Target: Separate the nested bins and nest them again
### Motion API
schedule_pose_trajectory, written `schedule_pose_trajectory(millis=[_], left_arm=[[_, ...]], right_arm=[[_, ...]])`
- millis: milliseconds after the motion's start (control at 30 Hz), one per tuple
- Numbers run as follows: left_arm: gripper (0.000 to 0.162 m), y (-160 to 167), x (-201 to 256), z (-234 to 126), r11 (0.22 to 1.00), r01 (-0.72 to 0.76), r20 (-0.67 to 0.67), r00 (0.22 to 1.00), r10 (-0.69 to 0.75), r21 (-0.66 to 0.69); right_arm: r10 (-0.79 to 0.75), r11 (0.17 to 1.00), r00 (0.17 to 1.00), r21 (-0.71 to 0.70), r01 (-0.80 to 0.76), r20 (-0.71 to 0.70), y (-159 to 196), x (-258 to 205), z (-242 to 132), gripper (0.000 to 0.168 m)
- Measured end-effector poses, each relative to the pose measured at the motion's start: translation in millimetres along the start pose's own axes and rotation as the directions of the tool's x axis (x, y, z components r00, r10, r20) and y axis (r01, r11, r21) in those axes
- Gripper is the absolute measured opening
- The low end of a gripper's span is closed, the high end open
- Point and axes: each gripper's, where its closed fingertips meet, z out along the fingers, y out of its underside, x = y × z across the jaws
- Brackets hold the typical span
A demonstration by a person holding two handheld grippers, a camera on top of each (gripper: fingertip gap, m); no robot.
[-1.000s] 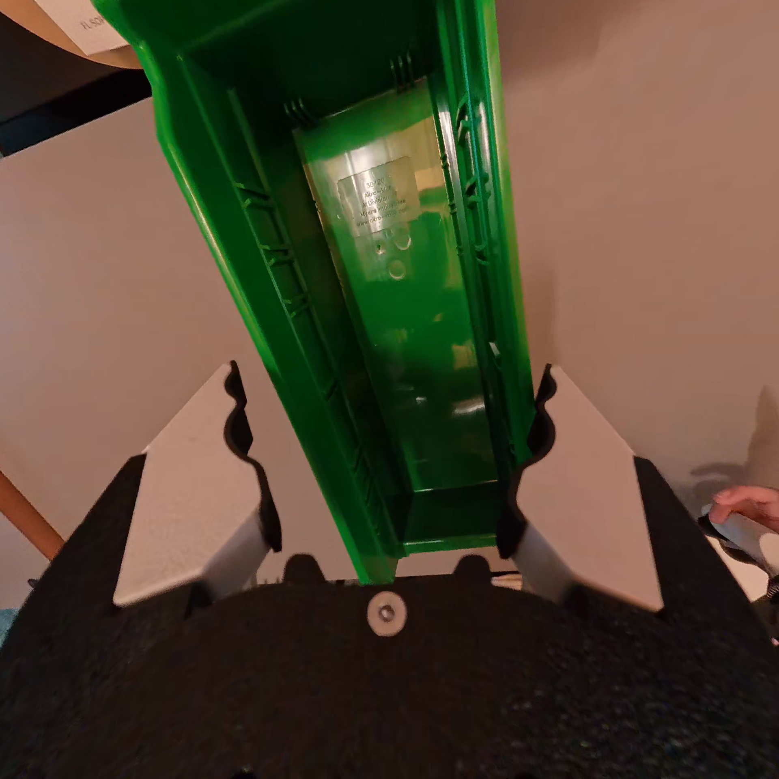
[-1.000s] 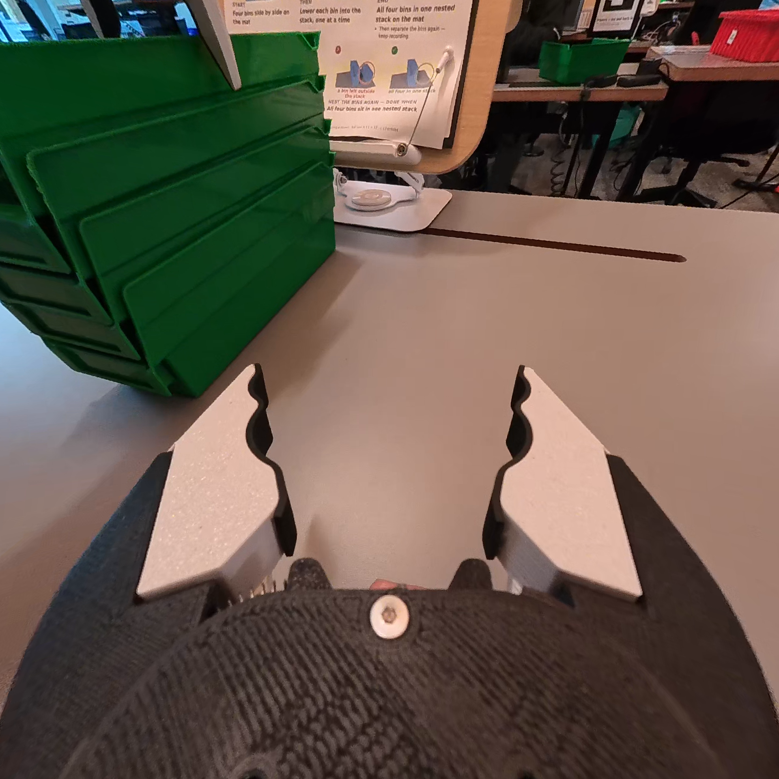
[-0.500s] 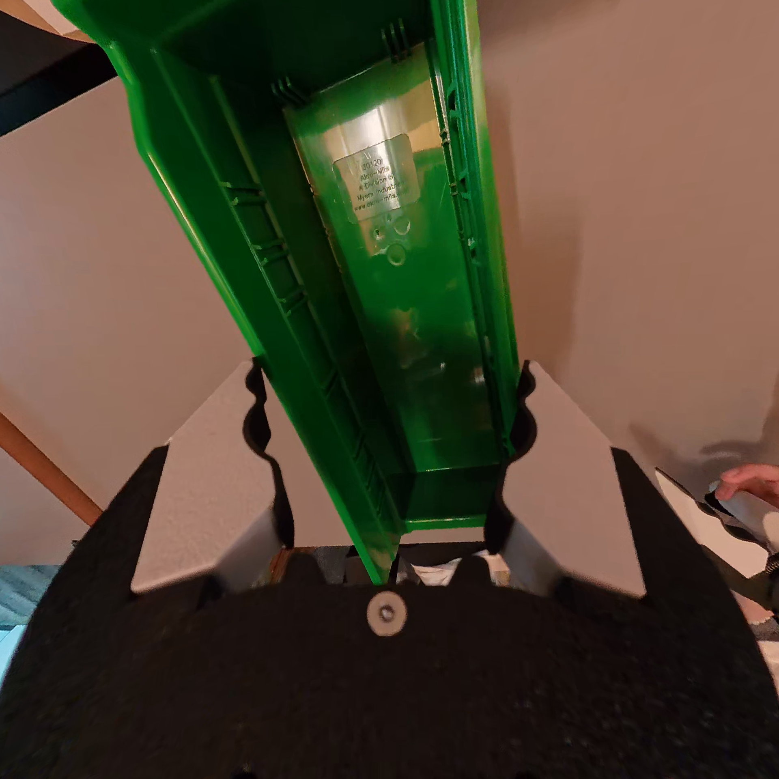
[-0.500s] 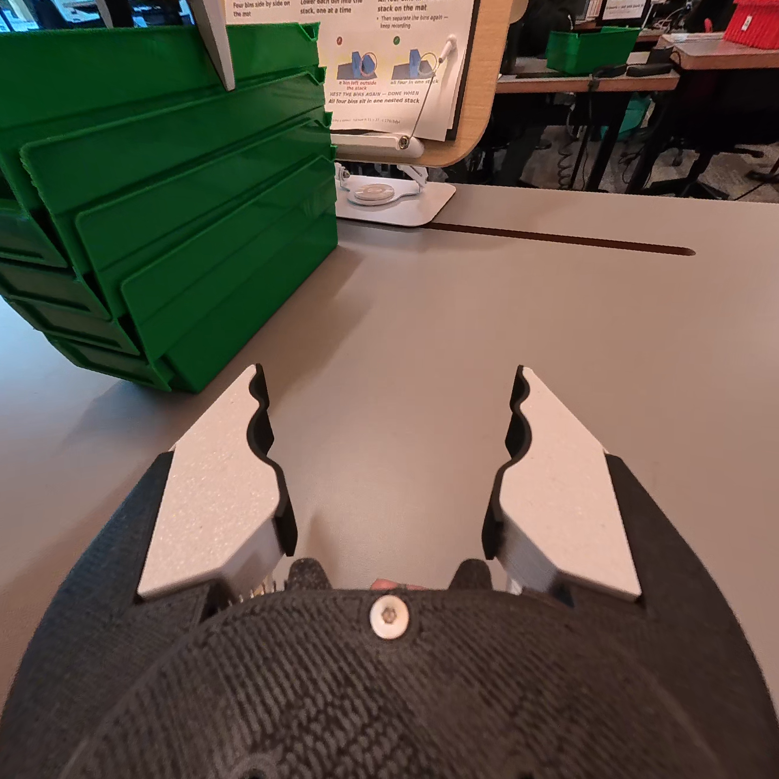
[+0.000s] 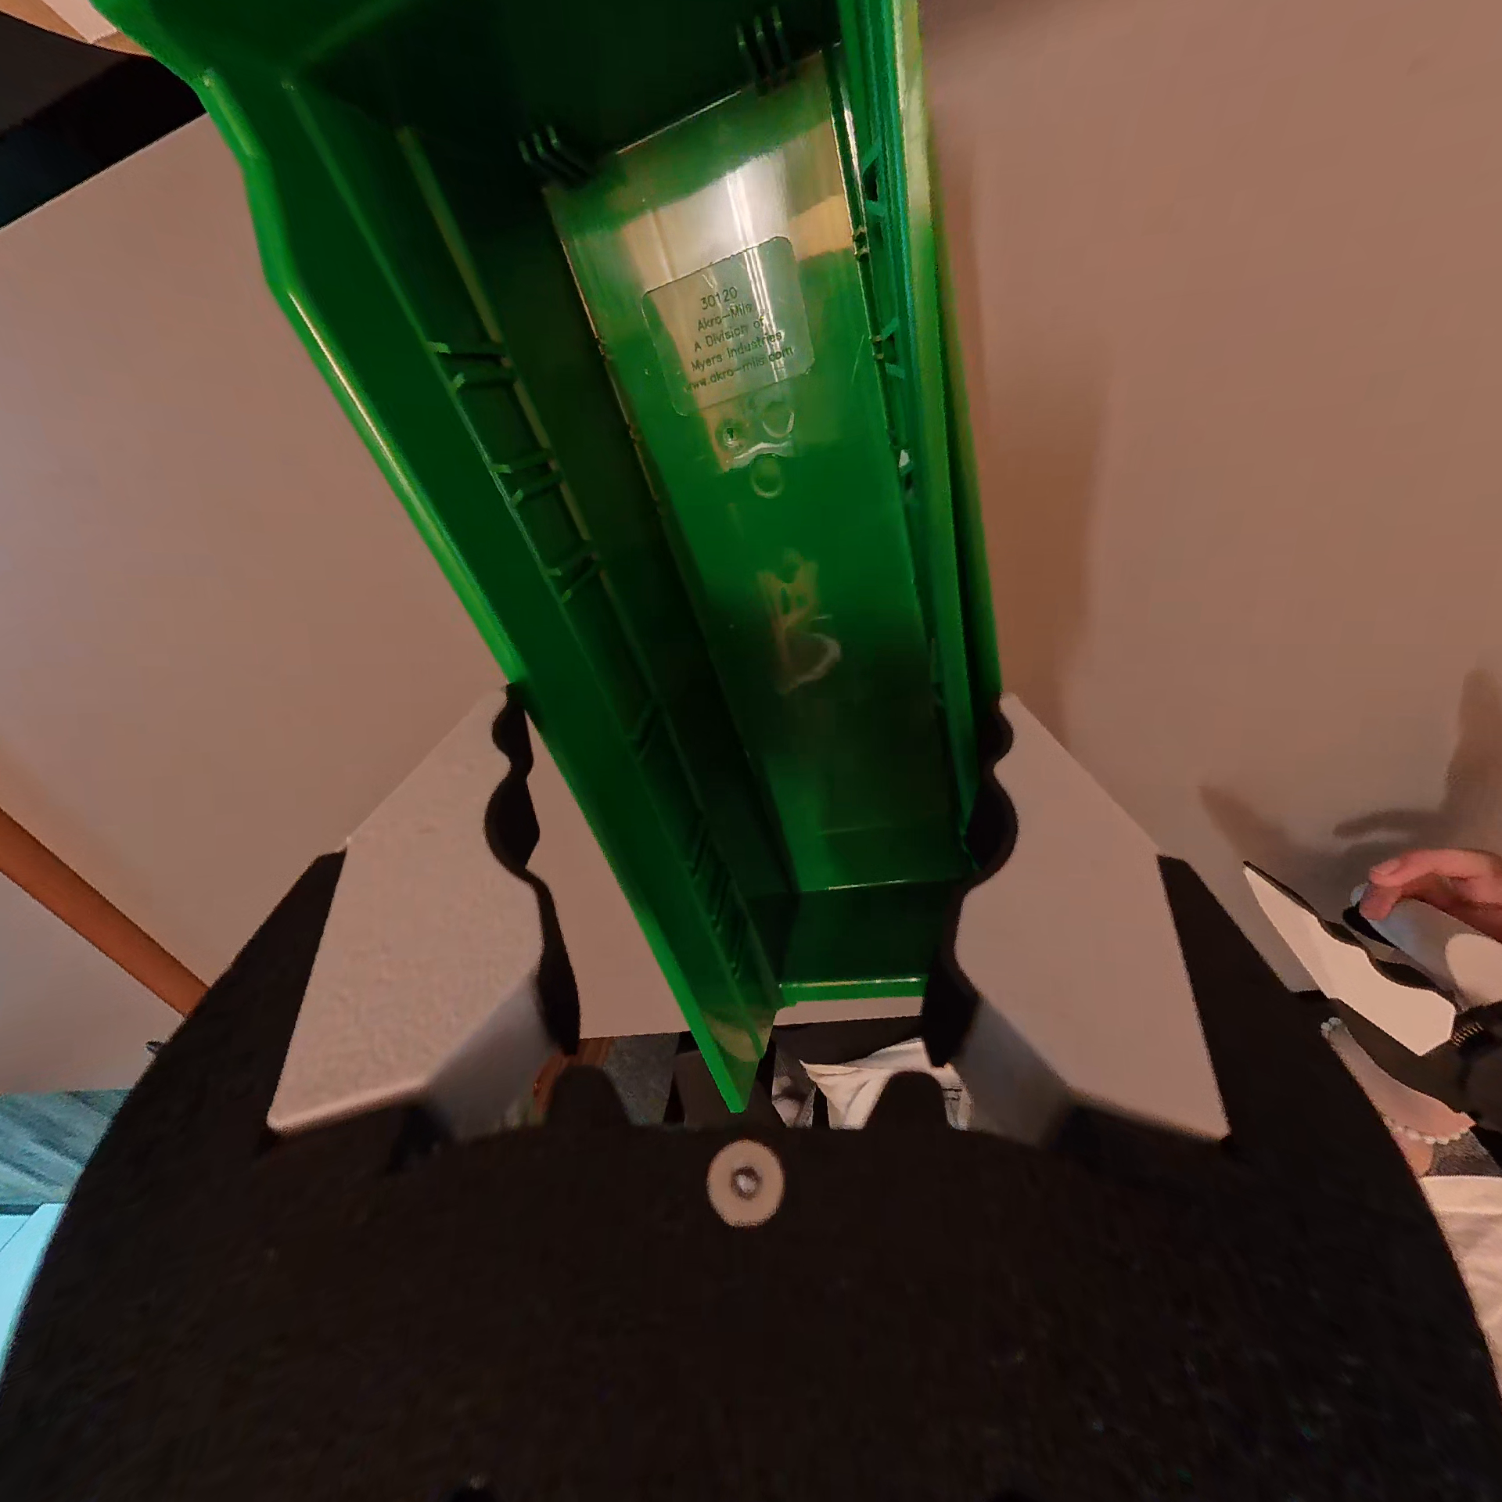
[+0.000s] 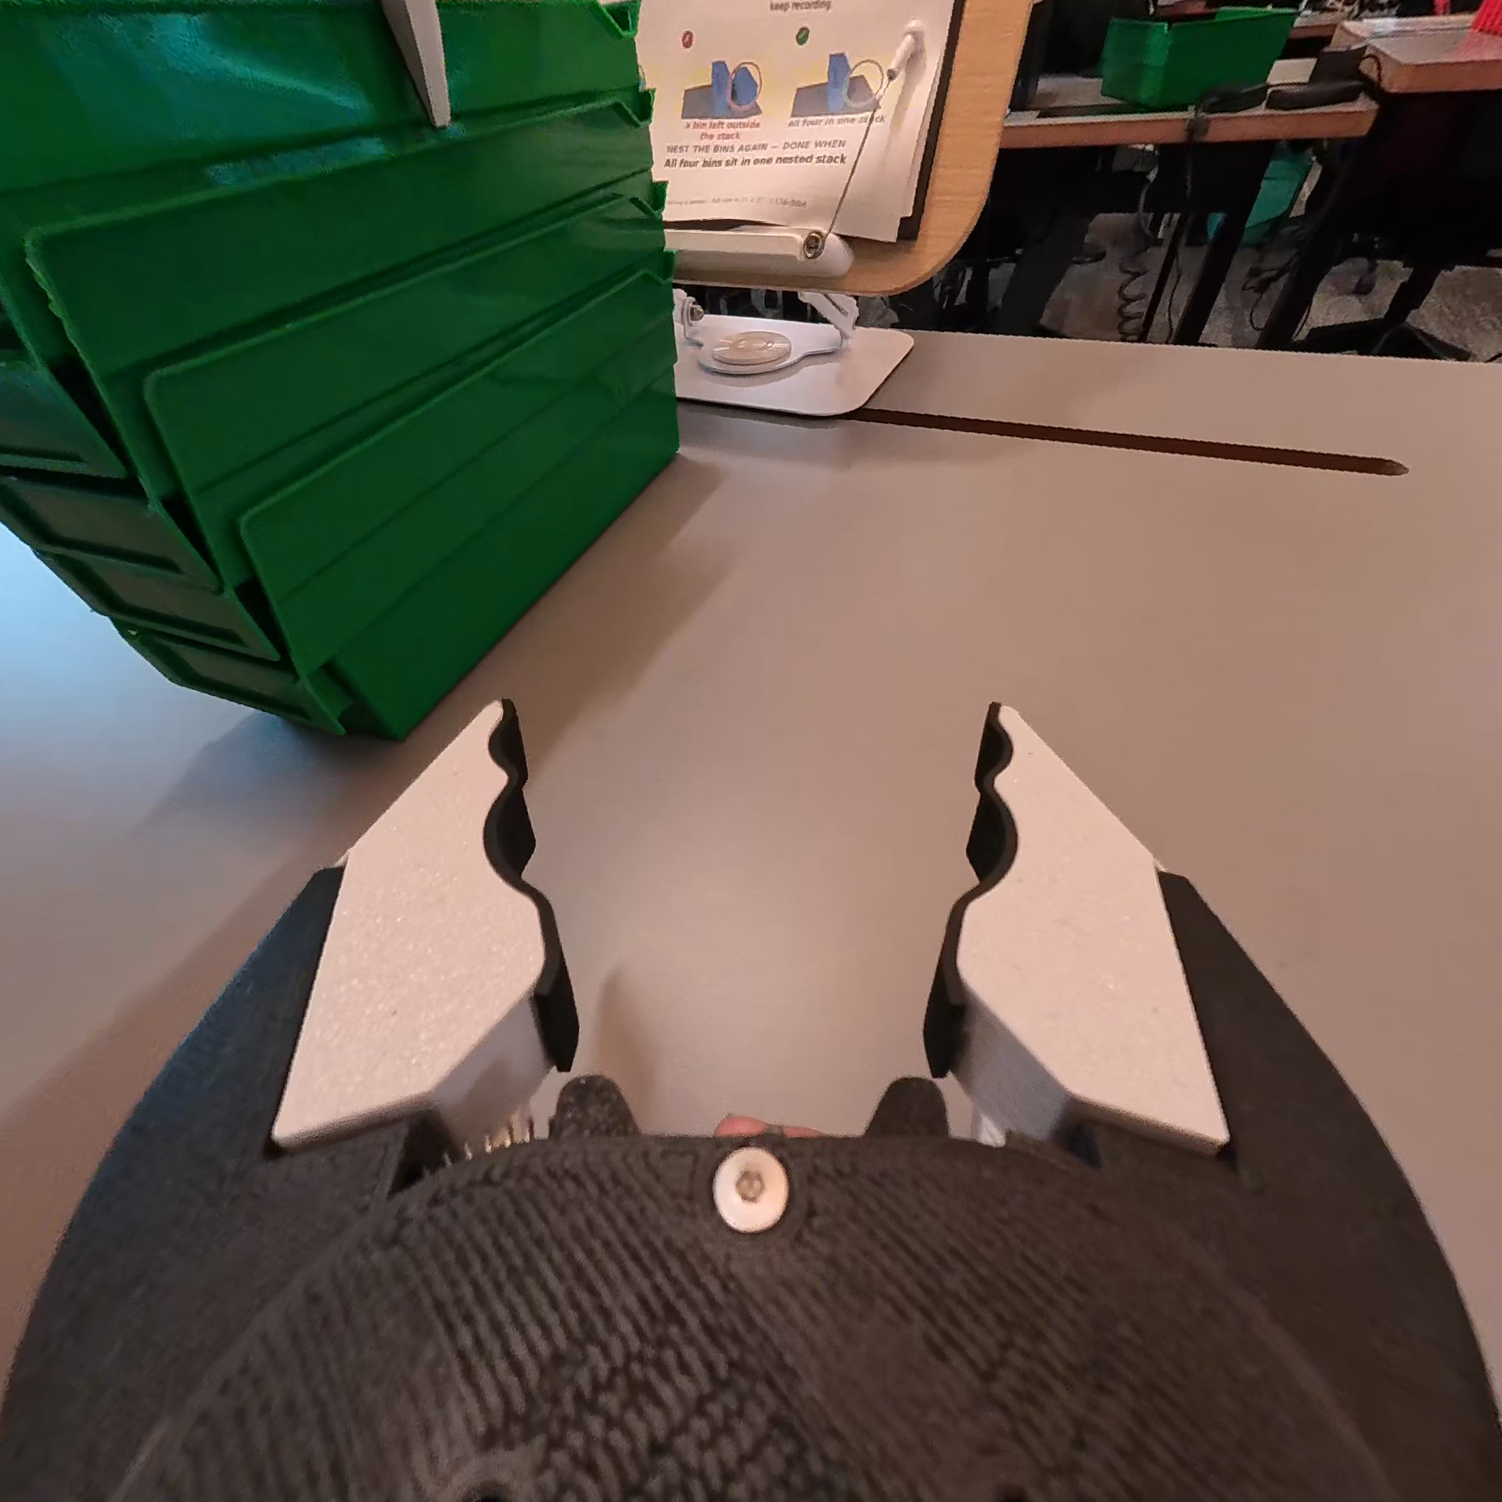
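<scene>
A stack of green bins (image 6: pixel 341 390) stands on the grey desk (image 6: pixel 1016 650), nested one inside another, with their long side walls stepped like shingles in the right wrist view. The stack sits toward the left of that view, next to the white base of a stand (image 6: pixel 796 366) that holds an instruction sheet (image 6: pixel 800 106) on a wooden board.

The left tongs (image 5: pixel 752 821) reach down into the top bin (image 5: pixel 731 528) from above. The bin's narrow interior runs away from the camera, and a pale label (image 5: pixel 729 325) lies on its glossy floor. The fingers are spread apart and straddle the bin's near end: the right finger (image 5: pixel 1048 918) lies against the outside of one long wall, while the left finger (image 5: pixel 431 918) stands off the other wall with a gap between. The tip of one of these fingers also shows at the top of the right wrist view, over the stack's upper edge.

The right tongs (image 6: pixel 752 821) hover over bare desk to the right of the stack, fingers wide apart with nothing between them. A long dark slot (image 6: pixel 1138 443) runs across the desk beyond them. Farther back stand other desks, one with another green bin (image 6: pixel 1187 57) on it.
</scene>
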Motion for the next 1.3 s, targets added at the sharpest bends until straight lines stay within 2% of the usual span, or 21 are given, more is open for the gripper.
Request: schedule_pose_trajectory(millis=[433,833,1300], left_arm=[[0.099,3.3,-6.9,-7.1,1.000,0.011,0.023,1.000,-0.011,-0.024],[0.093,10.7,-18.1,-34.5,0.998,-0.008,0.087,0.996,0.014,-0.069],[0.093,19.6,-22.2,-44.3,0.994,-0.028,0.094,0.995,0.038,-0.106]], right_arm=[[-0.015,1.000,1.000,-0.018,0.015,0.024,2.8,-7.4,1.6,0.109],[-0.023,0.999,0.999,-0.031,0.024,0.034,5.5,-10.3,2.8,0.108],[-0.030,0.998,0.997,-0.061,0.033,0.064,14.3,-19.2,8.6,0.108]])
